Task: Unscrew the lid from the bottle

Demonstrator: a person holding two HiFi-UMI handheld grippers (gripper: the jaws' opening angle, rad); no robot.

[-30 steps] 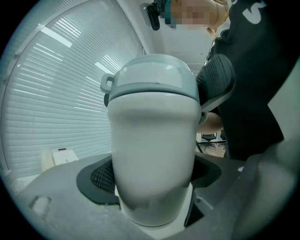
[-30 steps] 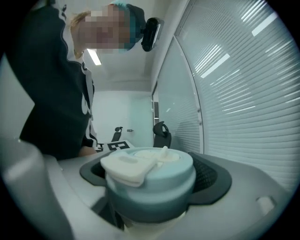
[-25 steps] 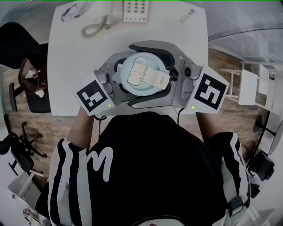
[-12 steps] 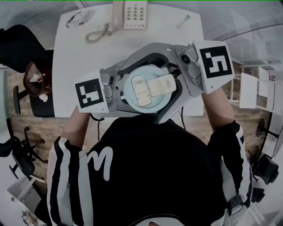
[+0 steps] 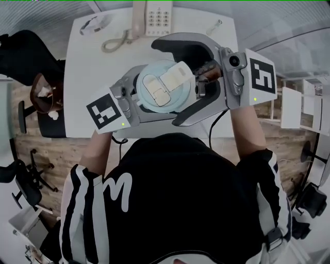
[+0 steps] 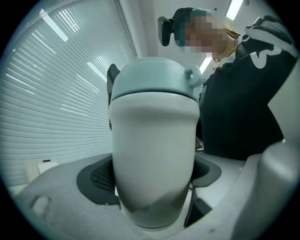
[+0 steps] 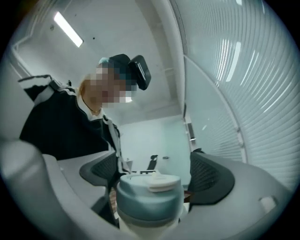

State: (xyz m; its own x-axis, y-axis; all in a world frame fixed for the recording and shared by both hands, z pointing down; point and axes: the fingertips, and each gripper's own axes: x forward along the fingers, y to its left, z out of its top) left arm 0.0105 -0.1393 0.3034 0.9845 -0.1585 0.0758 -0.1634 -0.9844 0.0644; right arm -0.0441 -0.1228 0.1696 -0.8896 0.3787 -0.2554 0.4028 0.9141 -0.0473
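A white bottle (image 6: 154, 159) with a pale blue lid (image 5: 154, 95) is held up over the table's near edge. My left gripper (image 6: 152, 187) is shut on the bottle's body below the lid, and its marker cube (image 5: 107, 111) shows at the left. From the right, my right gripper (image 7: 154, 173) reaches across with one jaw on the far side of the lid (image 7: 149, 197) and one on the near side, shut on it. The lid's cream flap (image 5: 175, 77) points up and to the right. The bottle's lower end is hidden.
The white table (image 5: 87, 72) carries a desk phone (image 5: 157, 10) with a coiled cord (image 5: 116, 41), a small device (image 5: 95, 23) at the far left and a small metal item (image 5: 214, 25). A black chair (image 5: 20, 56) stands to the left, a white rack (image 5: 291, 105) to the right.
My right gripper has swung from the near side toward the far side of the table, and the lid's flap has turned counter-clockwise with it. The left gripper has kept its hold and shifted slightly.
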